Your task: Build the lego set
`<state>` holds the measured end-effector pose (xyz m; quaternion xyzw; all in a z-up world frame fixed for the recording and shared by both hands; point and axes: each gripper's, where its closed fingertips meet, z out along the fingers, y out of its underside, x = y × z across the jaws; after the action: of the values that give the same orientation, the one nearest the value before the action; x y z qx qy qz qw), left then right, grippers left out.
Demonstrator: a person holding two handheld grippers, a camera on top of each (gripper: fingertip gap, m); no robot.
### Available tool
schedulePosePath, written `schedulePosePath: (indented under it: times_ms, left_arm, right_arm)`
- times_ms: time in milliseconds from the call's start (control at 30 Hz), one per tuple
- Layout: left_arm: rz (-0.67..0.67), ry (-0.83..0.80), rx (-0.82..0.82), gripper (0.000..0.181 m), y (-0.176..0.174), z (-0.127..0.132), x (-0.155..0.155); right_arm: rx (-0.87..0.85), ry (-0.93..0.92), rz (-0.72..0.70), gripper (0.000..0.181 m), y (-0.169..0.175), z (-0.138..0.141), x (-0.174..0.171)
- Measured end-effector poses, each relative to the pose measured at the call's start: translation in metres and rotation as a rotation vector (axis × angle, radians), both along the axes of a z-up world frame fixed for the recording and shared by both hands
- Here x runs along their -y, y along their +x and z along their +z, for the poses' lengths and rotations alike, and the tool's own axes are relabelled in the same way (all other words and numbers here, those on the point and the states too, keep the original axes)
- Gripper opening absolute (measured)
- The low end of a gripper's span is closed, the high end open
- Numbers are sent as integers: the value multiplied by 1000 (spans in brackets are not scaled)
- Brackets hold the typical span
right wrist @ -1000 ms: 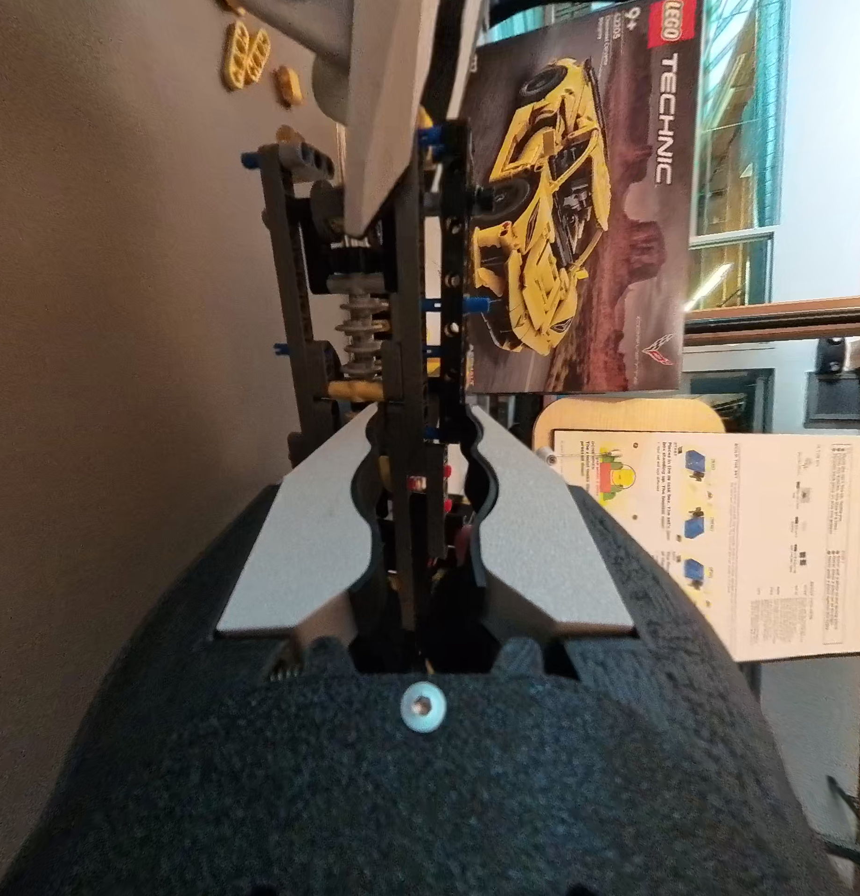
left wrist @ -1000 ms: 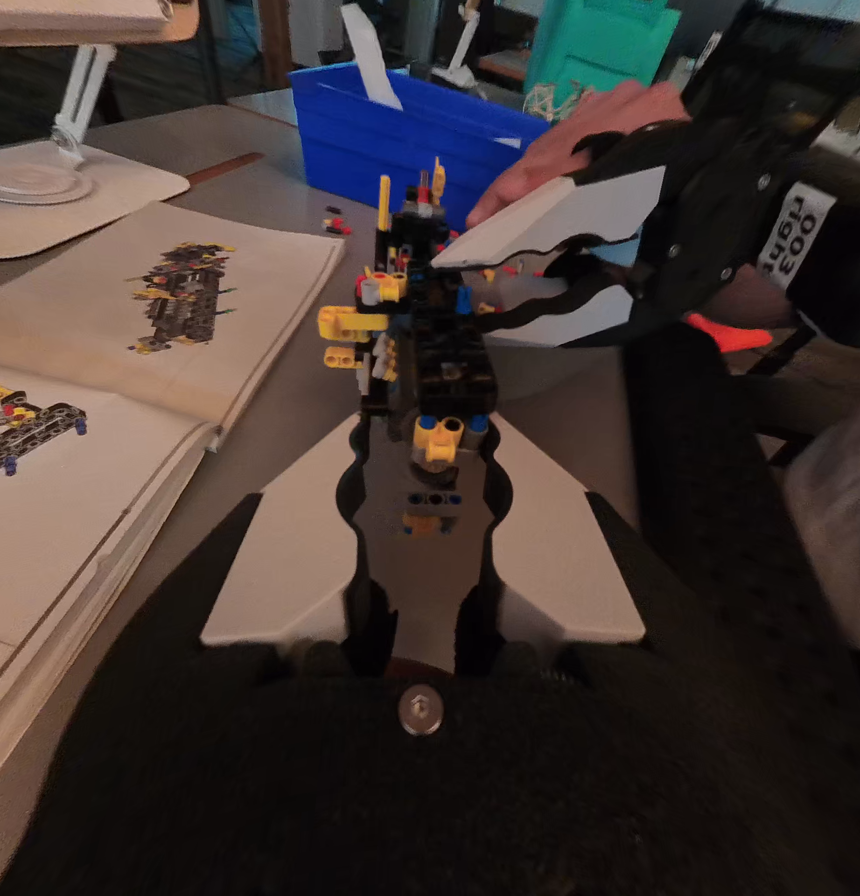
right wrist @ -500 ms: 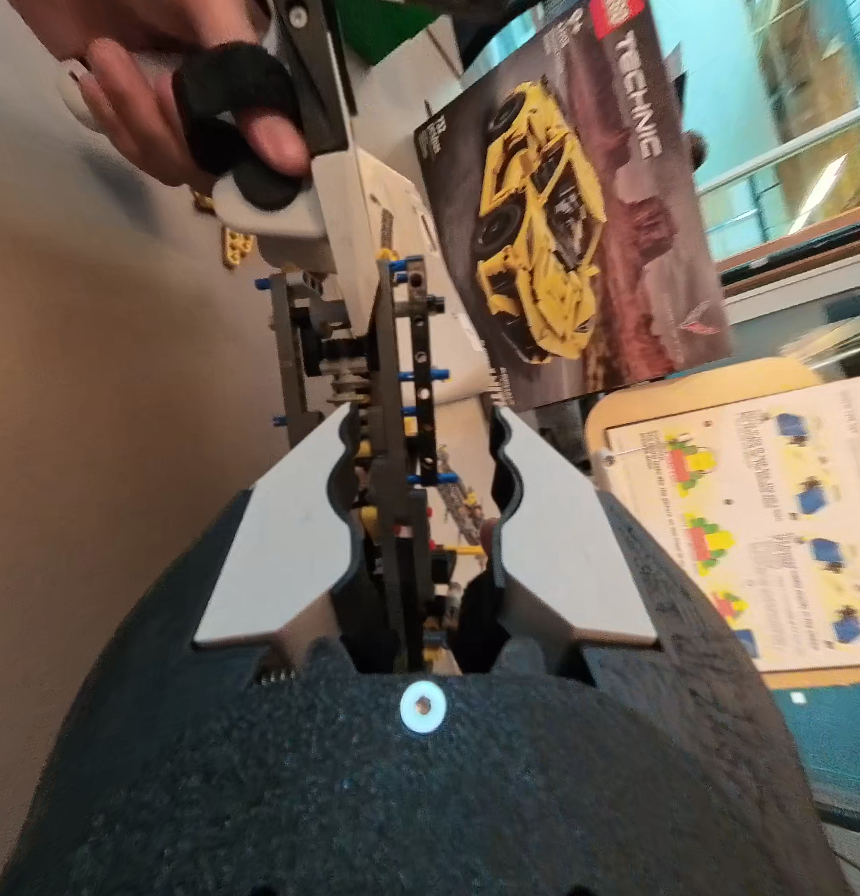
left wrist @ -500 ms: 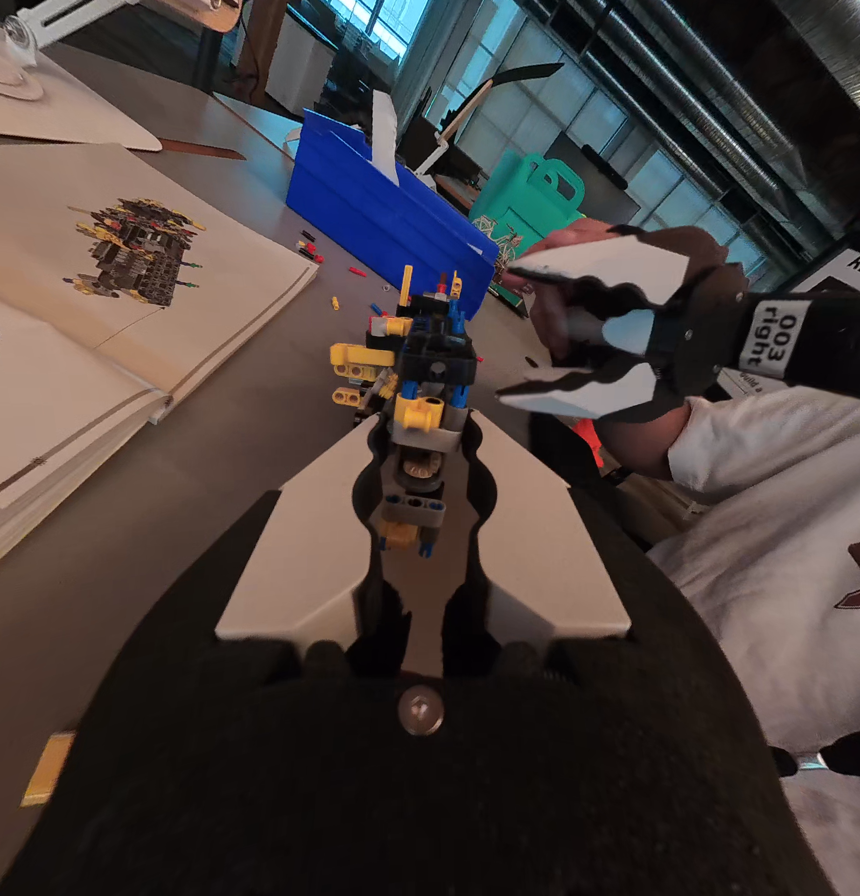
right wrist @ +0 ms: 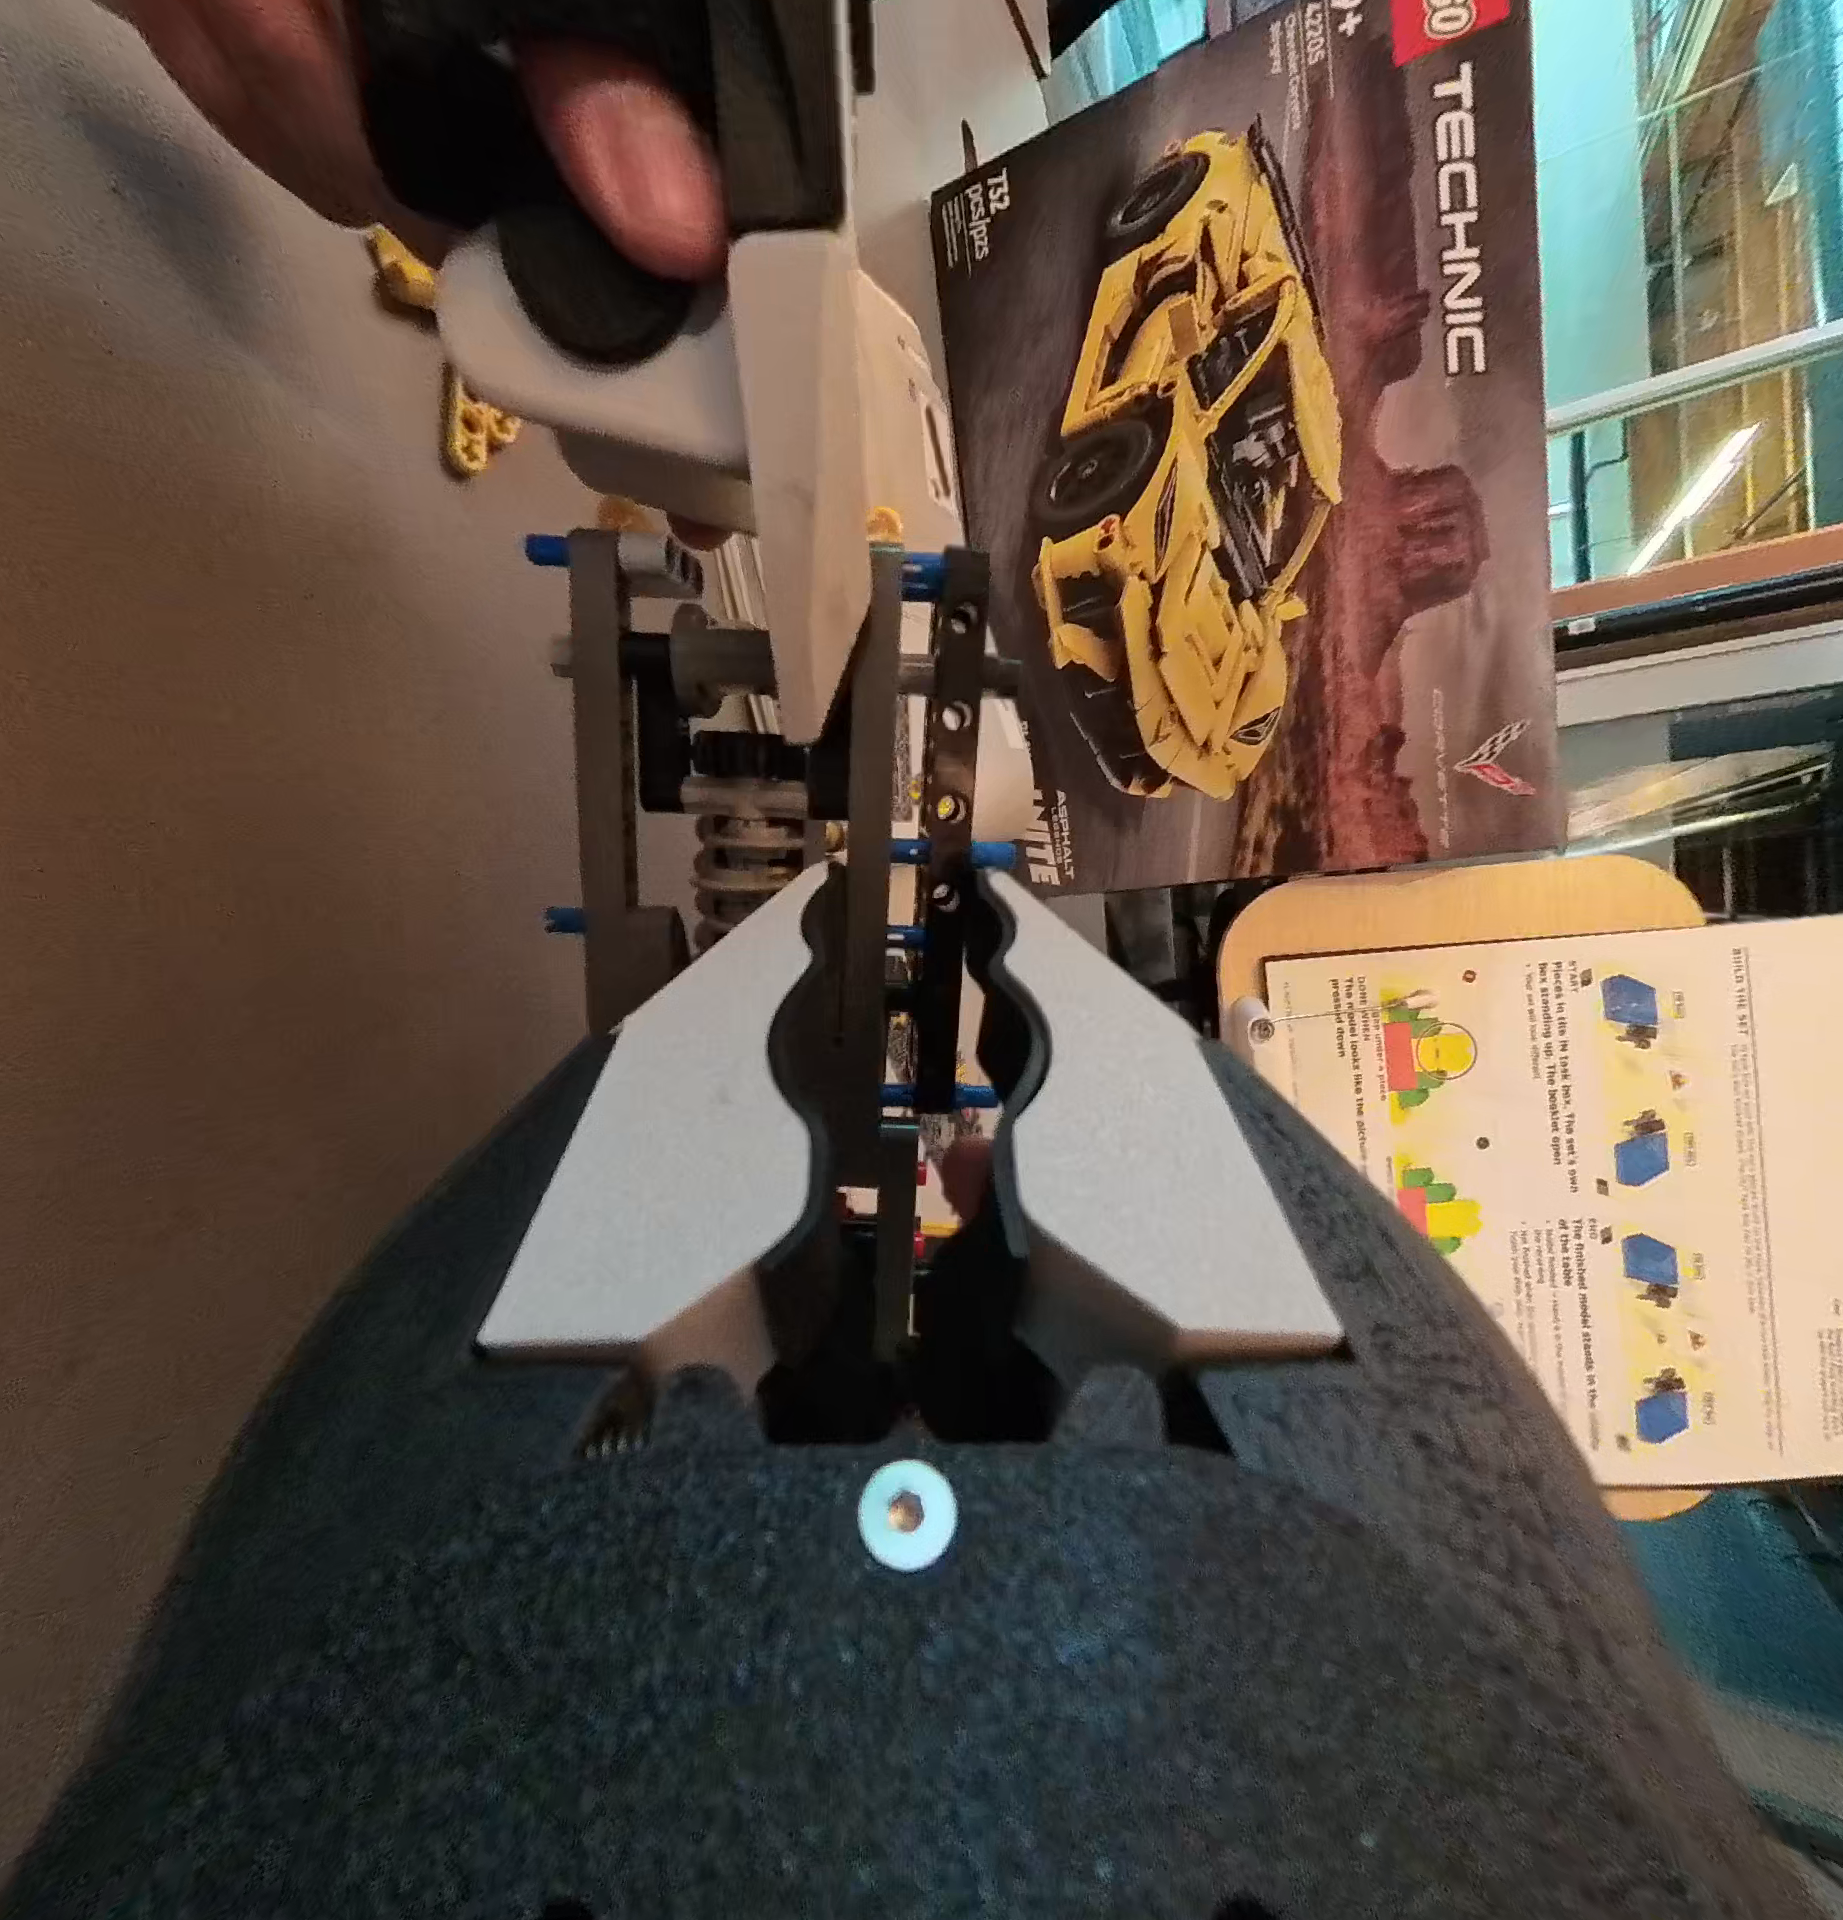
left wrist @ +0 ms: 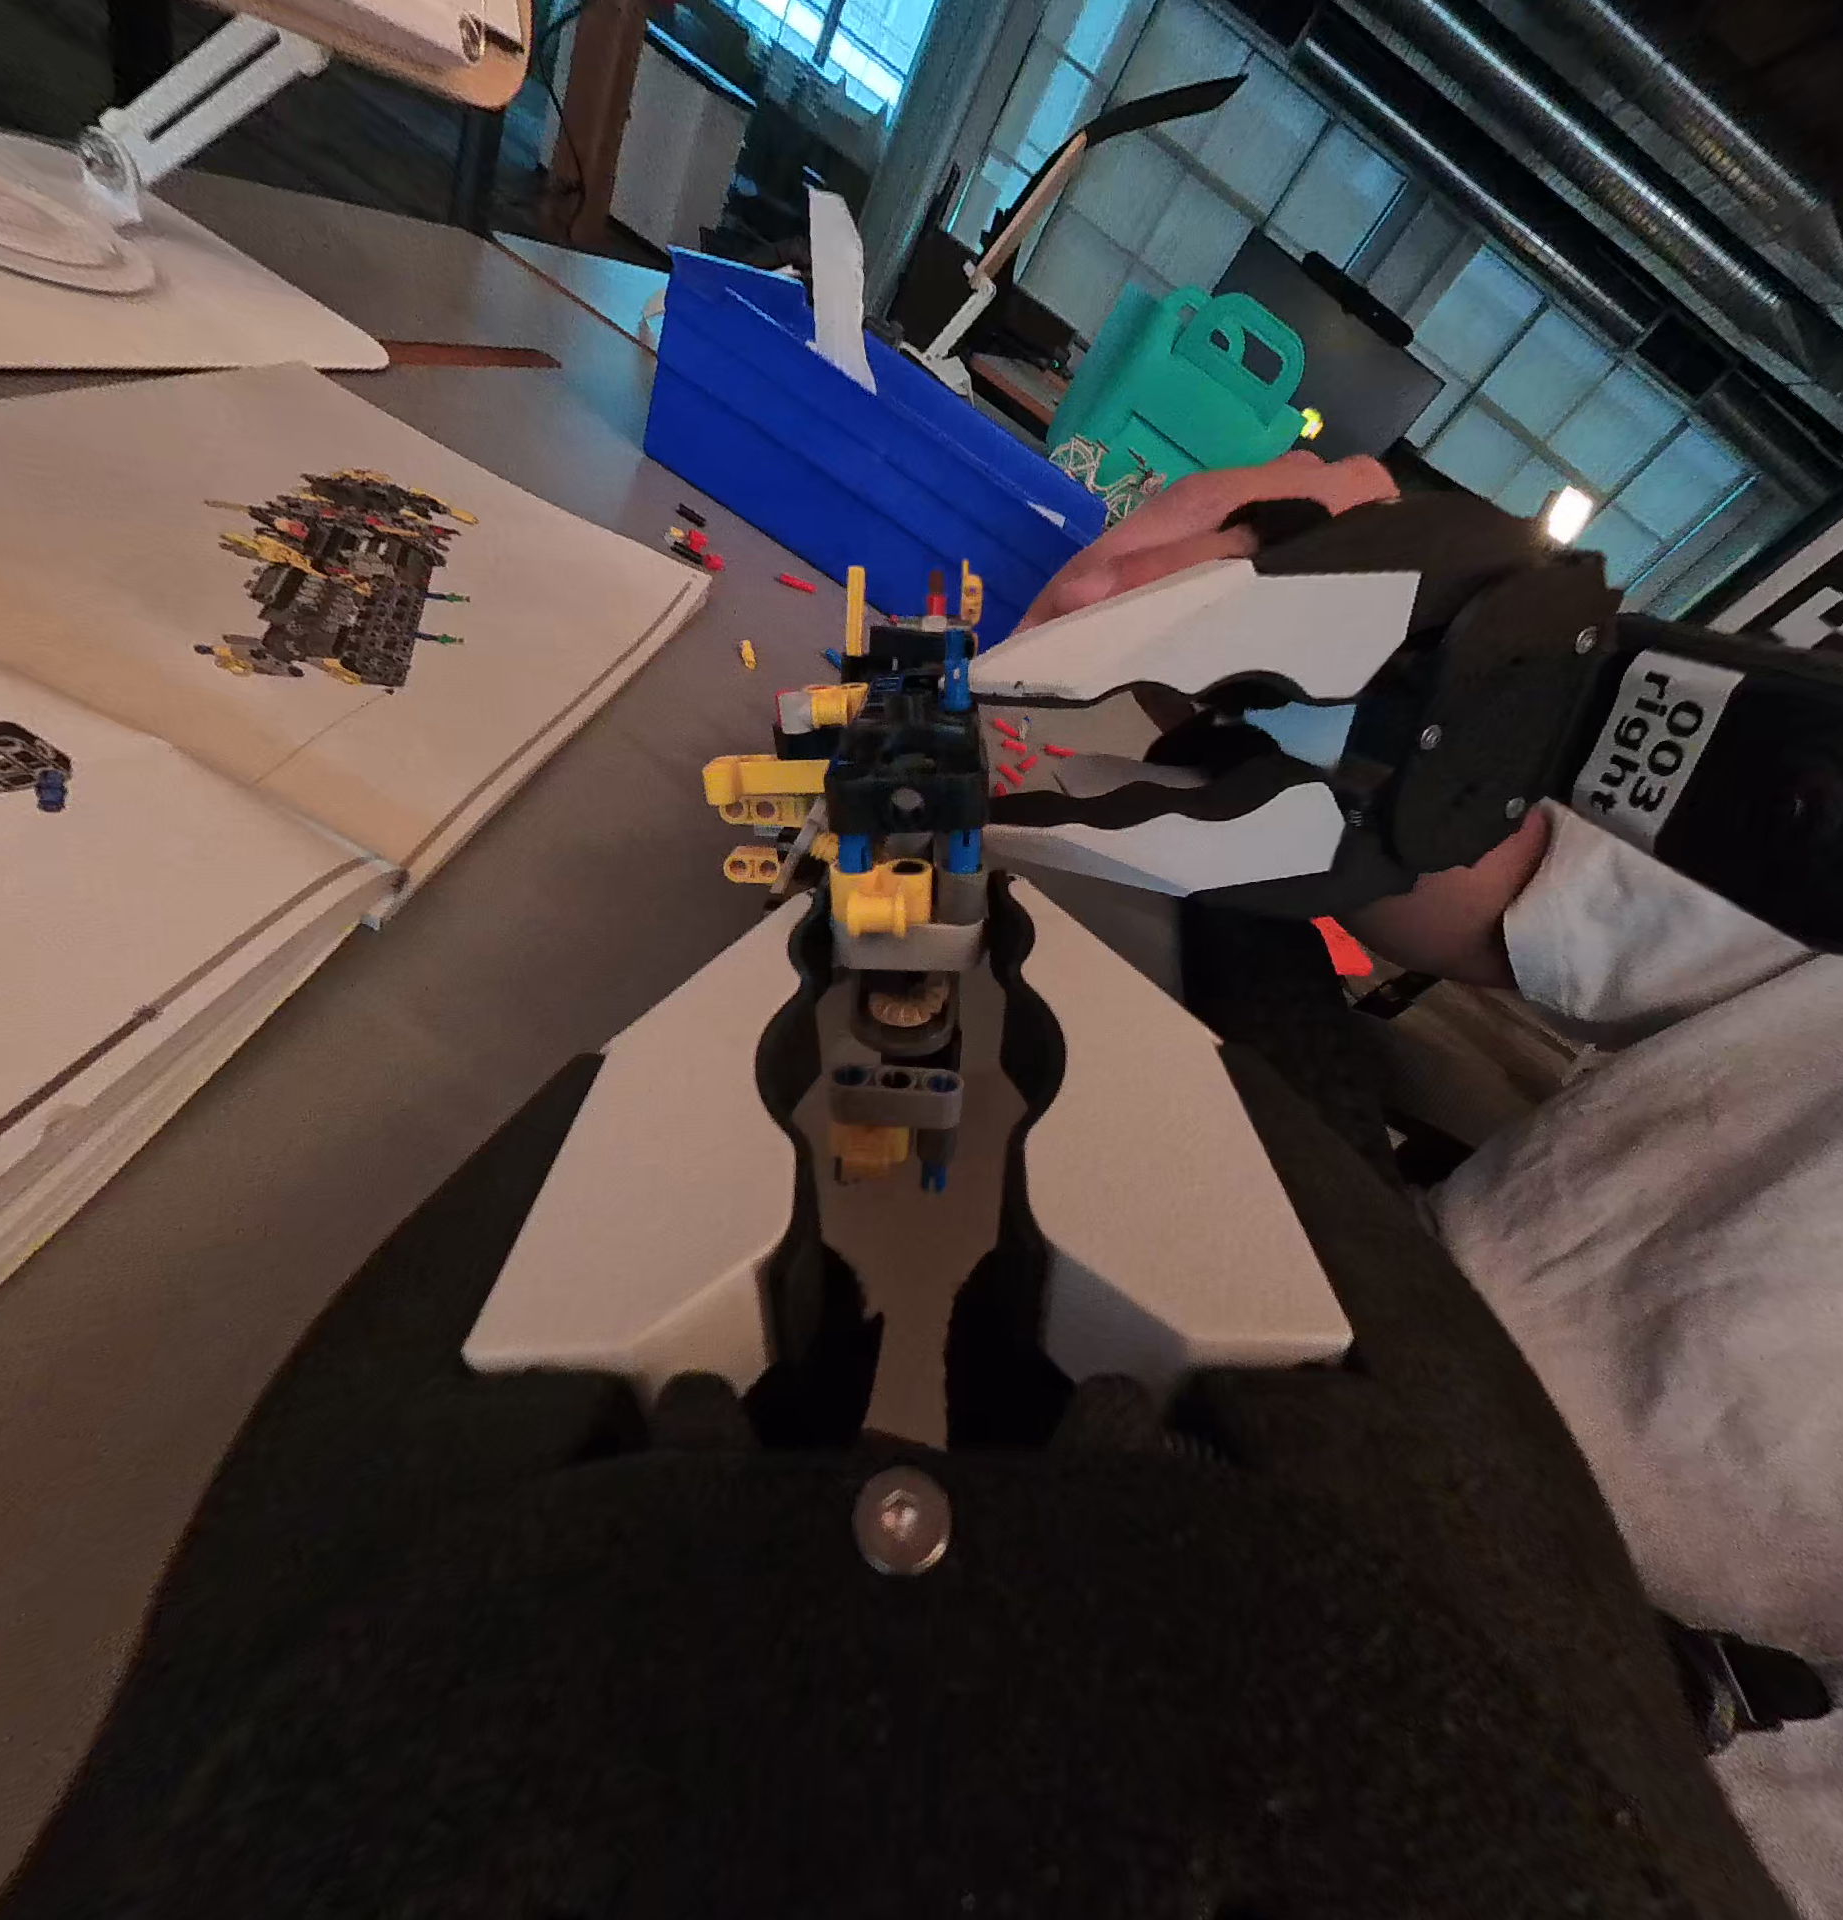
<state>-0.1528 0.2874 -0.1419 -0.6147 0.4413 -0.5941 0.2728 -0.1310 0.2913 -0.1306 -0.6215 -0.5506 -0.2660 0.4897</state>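
Black-and-yellow lego chassis (left wrist: pixel 901 790) hangs above the table (left wrist: pixel 543 966), clamped between both grippers' fingers: left gripper (left wrist: pixel 901 914) narrowly, right gripper (right wrist: pixel 901 894) likewise. Both should squeeze evenly, avoiding twist.

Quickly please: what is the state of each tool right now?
Left tool: shut on the black, grey and yellow lego assembly.
Right tool: shut on the same assembly's thin black beams.

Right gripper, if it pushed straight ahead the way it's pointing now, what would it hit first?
The right gripper already has the lego assembly between its fingers, so that comes first. Just beyond, a finger of the left gripper sits on the same model. Depth is hard to judge.
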Motion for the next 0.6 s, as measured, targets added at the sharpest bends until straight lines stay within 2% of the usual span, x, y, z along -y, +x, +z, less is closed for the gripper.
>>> schedulePosePath:
  times_ms: [400,600]
  left_arm:
    - [-8,-70,18,29,1,0,-1]
    - [-2,-62,16,30,2,0,-1]
  right_arm:
    - [0,70,2,20,0,2,2]
    - [-41,36,-9,22,2,1,2]
